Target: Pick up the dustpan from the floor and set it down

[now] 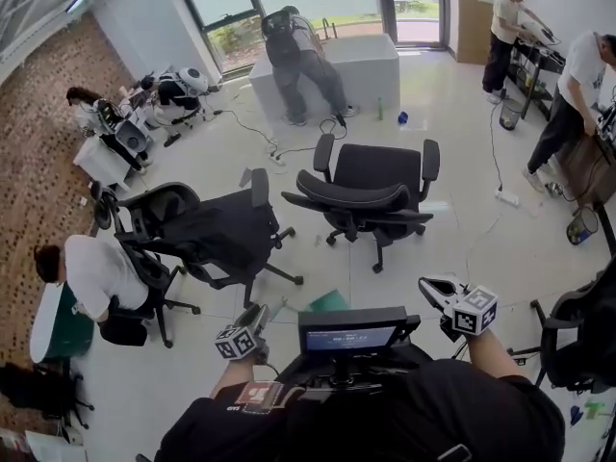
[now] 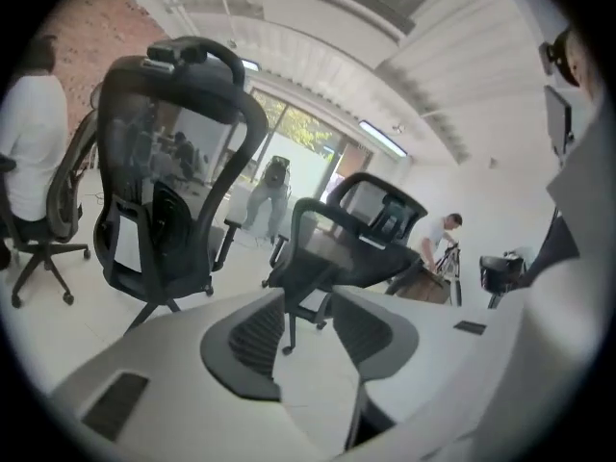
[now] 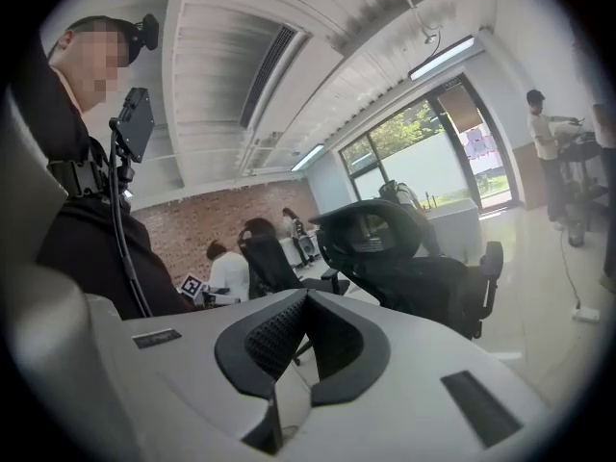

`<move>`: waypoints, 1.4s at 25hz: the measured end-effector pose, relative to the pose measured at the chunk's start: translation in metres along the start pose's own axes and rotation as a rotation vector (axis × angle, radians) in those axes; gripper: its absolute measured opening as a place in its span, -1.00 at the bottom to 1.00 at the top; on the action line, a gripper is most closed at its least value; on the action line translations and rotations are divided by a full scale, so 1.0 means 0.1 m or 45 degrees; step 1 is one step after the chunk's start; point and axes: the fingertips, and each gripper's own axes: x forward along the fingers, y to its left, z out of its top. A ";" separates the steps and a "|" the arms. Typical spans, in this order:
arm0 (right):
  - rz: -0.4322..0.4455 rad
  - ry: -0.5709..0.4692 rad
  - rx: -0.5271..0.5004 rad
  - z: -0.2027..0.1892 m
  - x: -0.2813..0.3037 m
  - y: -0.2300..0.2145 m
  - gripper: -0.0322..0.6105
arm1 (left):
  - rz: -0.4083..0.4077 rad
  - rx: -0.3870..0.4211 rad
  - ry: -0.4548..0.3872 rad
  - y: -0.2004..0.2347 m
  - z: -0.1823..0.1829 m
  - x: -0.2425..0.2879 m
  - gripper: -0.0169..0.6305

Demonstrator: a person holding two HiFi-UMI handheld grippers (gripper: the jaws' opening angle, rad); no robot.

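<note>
Green and flat, what looks like the dustpan (image 1: 329, 302) is lying on the pale floor (image 1: 452, 229) just ahead of the person, between the chest-mounted screen (image 1: 348, 335) and the nearer black office chair (image 1: 371, 195). Its lower edge is hiding behind the screen, so its handle is not showing. Neither claw is touching it.

Both grippers are hanging up at chest height, well above the floor. The left claw (image 1: 254, 318) is standing open: in the left gripper view its ribbed pads are sitting apart, with only floor and a chair base showing between them. The right claw (image 1: 438, 288) is standing closed and empty, and in its own view the pad tips are meeting with nothing caught between them. Both are pointing out across the room at the chairs rather than down at the dustpan.

Judging from this, the dustpan is resting on the floor and no grip is in place, so the reach for it is the step in hand. The next move is calling for one claw to tip downward, drop toward the floor with its jaws apart, and find an edge or handle thin enough to pinch. The screen is blocking part of the sightline, and the chair legs are standing close by.
</note>
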 end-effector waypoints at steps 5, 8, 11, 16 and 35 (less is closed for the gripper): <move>0.082 -0.025 -0.040 -0.01 -0.14 -0.01 -0.87 | -0.076 -0.046 -0.156 -0.51 -0.11 -0.39 -0.87; 0.131 -0.032 -0.062 -0.07 -0.15 0.35 -0.87 | -0.159 -0.111 -0.272 -0.57 -0.03 -0.74 -0.93; 0.114 -0.016 -0.112 -0.15 -0.17 0.91 -0.87 | -0.250 -0.130 -0.333 -0.44 -0.02 -1.19 -0.93; 0.021 -0.071 -0.101 -0.26 -0.11 2.09 -0.87 | -0.506 0.027 -0.268 -0.31 -0.28 -2.07 -0.93; -0.145 -0.058 -0.095 -1.40 -1.45 5.20 -0.87 | -0.985 0.188 -0.057 -0.83 -1.75 -4.69 -0.93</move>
